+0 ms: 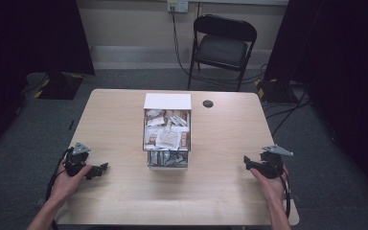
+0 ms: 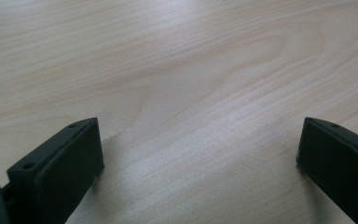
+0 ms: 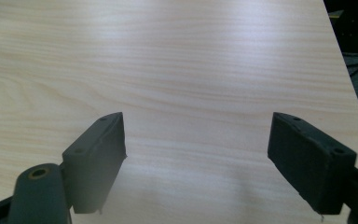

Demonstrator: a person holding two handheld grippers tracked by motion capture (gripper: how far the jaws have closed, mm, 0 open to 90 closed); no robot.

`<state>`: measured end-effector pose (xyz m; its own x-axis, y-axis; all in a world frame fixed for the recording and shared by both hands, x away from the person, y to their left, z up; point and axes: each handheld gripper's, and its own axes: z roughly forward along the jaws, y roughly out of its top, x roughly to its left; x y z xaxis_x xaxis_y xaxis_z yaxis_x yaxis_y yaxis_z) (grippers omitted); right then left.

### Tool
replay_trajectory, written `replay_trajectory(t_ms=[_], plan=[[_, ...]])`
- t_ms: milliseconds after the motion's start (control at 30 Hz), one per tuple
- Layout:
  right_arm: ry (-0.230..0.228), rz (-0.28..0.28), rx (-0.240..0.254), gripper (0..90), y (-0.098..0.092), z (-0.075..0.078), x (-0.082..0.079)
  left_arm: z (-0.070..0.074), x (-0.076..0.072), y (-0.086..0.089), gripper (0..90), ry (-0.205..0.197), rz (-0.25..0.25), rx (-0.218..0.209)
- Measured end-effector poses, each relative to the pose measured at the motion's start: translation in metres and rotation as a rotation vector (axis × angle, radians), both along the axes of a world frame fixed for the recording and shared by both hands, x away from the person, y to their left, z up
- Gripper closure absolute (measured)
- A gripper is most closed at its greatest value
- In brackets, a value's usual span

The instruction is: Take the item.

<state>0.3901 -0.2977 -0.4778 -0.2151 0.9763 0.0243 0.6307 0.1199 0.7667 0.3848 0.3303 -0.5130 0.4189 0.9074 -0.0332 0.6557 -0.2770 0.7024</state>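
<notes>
Packets in box (image 1: 166, 136) too small to read — lower tier half hidden. Forearms cut off at bottom edge. Jaw bases cropped in both gripper views — dark side curtains (image 1: 33, 38) unreadable.

Overhead camera faces forward; gripper cameras skim table (image 1: 124, 191).

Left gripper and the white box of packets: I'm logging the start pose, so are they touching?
Apart. The high view shows bare wooden table between the left gripper and the white box of packets.
</notes>
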Motion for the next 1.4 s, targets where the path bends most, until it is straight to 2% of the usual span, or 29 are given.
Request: replay_trajectory(t_ms=[167,200,400,467,567,667,867,1033,1067,1233,1367,1400], plan=[[-0.015,0.018,0.025,22.8,0.003,0.004,-0.001,0.0,0.0,0.0,0.0,0.0,0.0,0.0],[-0.017,0.031,0.044,24.0,0.003,0.006,-0.001,0.0,0.0,0.0,0.0,0.0,0.0,0.0],[-0.027,0.052,0.063,28.0,0.005,0.012,-0.003,0.0,0.0,0.0,0.0,-0.001,0.0,0.0],[-0.049,0.062,0.069,28.2,0.008,0.017,-0.004,0.0,0.0,0.0,0.0,0.0,0.0,0.0],[-0.052,0.075,0.074,28.2,0.01,0.02,-0.004,0.0,0.0,0.0,0.0,-0.001,0.0,0.0],[-0.079,0.106,0.066,27.3,0.018,0.027,-0.005,0.0,0.0,0.0,0.0,0.0,0.0,0.0],[-0.092,0.127,0.089,25.1,0.023,0.032,-0.006,0.0,0.0,0.0,0.0,0.0,0.0,0.0],[-0.105,0.155,0.136,29.1,0.026,0.041,-0.006,0.0,0.0,0.0,0.0,0.0,0.0,0.0],[-0.091,0.163,0.157,30.4,0.027,0.044,-0.006,0.0,0.0,0.0,0.0,0.0,0.0,0.001],[-0.101,0.19,0.175,33.9,0.031,0.049,-0.008,0.0,0.0,0.0,0.0,0.0,0.0,0.0],[-0.126,0.212,0.2,36.0,0.037,0.058,-0.011,0.0,0.0,0.0,0.0,0.0,0.0,0.0],[-0.133,0.236,0.207,36.8,0.04,0.063,-0.012,0.0,0.0,0.0,0.0,-0.001,0.0,0.001]])
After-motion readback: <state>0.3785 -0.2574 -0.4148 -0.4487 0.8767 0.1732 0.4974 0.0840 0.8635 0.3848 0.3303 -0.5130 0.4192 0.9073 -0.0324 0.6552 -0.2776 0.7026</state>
